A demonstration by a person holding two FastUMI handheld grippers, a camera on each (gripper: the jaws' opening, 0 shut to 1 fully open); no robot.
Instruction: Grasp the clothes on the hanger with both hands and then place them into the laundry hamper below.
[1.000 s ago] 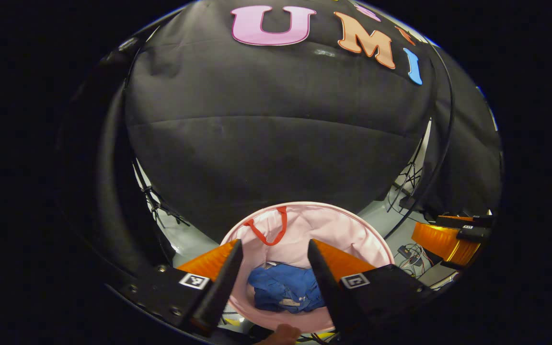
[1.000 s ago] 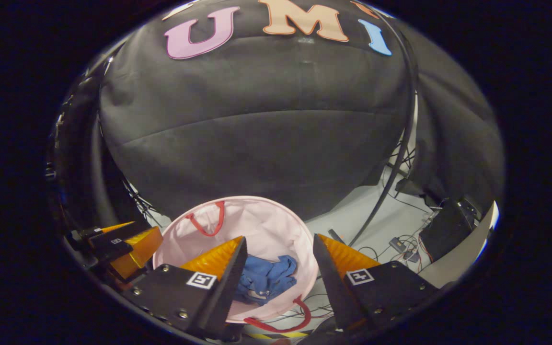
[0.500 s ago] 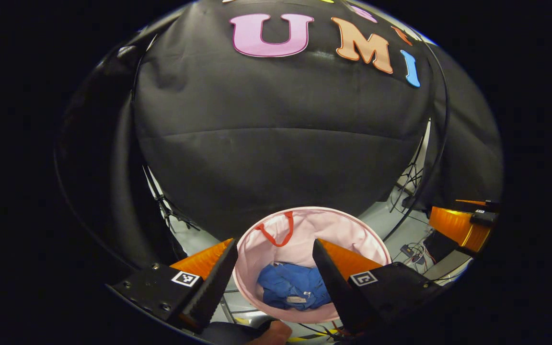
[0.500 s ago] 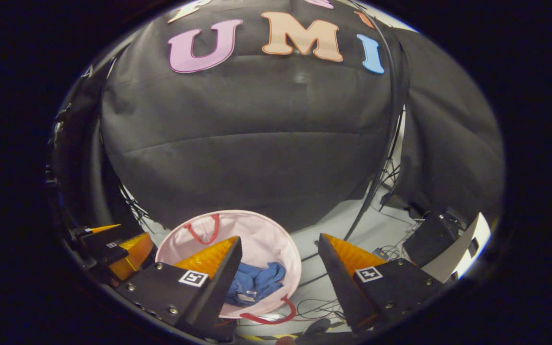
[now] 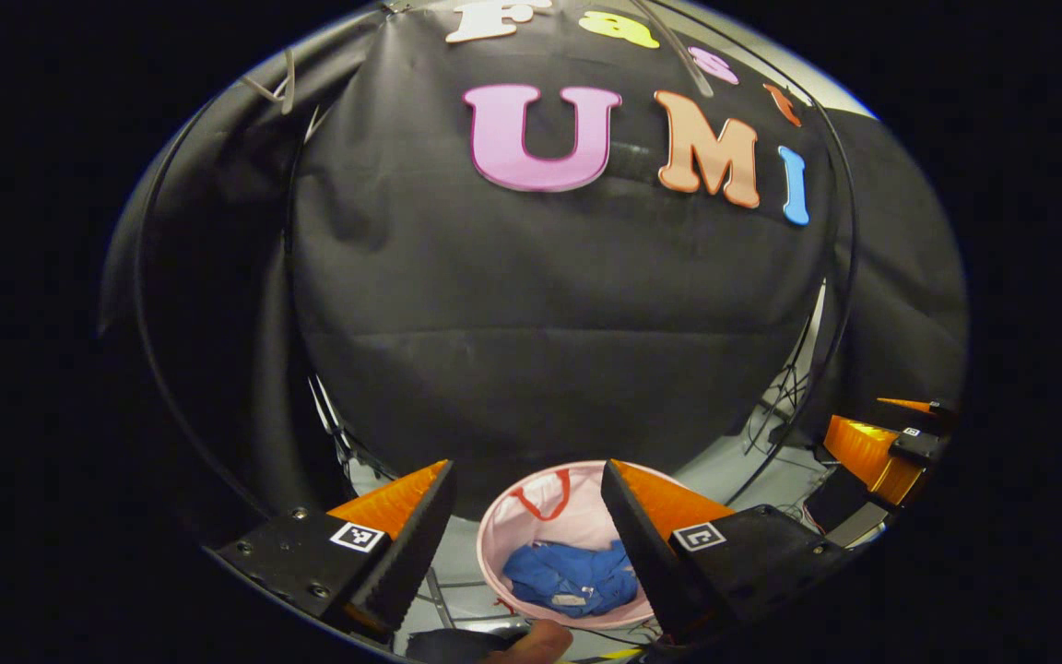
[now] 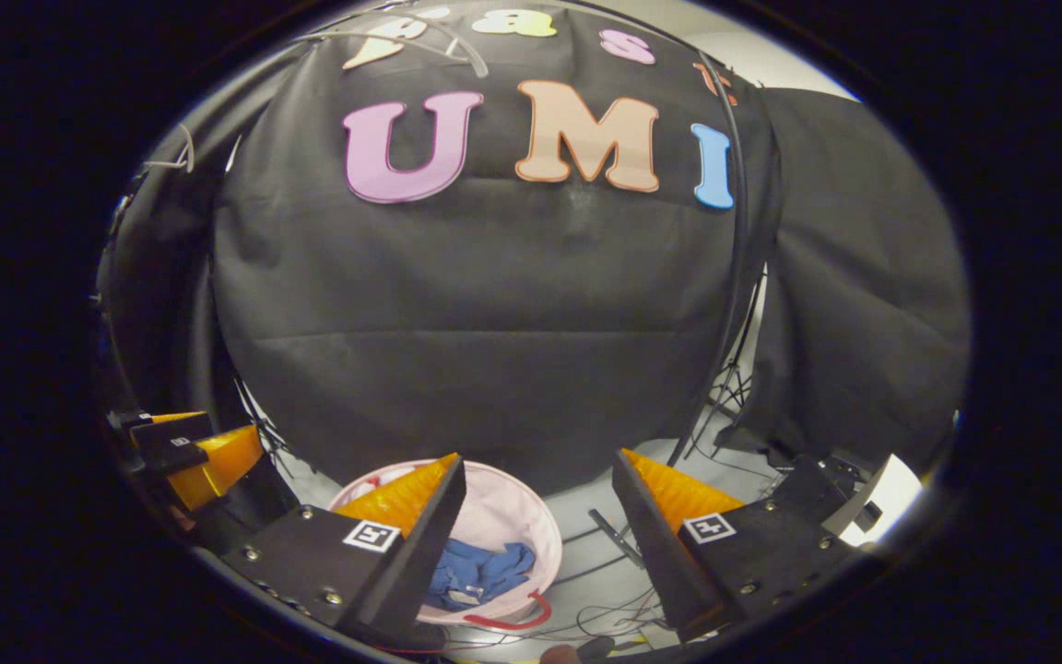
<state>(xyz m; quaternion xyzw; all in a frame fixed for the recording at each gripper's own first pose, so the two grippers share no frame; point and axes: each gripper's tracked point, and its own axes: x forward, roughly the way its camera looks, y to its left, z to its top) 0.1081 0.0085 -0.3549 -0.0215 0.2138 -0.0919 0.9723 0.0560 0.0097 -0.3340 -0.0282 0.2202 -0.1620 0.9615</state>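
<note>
In the left gripper view, the left tongs (image 5: 526, 539) are released, fingers spread wide with nothing between them. Below and just past their tips sits the pink laundry hamper (image 5: 531, 493), its round rim framed by the gap between the fingers. The blue clothes (image 5: 572, 576) lie crumpled at its bottom, well under the rim, with bare pink wall around them. A red handle (image 5: 549, 493) hangs inside the far edge. A fingertip (image 5: 536, 641) shows at the bottom edge. The right tongs (image 5: 881, 443) hang far off to the right, well apart.

In the right gripper view, the right tongs (image 6: 540, 544) are equally released and empty. The hamper (image 6: 517, 516) lies below, behind their left finger; the clothes (image 6: 480, 572) rest inside. Grey floor (image 6: 586, 521) with loose cables lies under the gap. The left tongs (image 6: 199, 452) sit far left.
</note>
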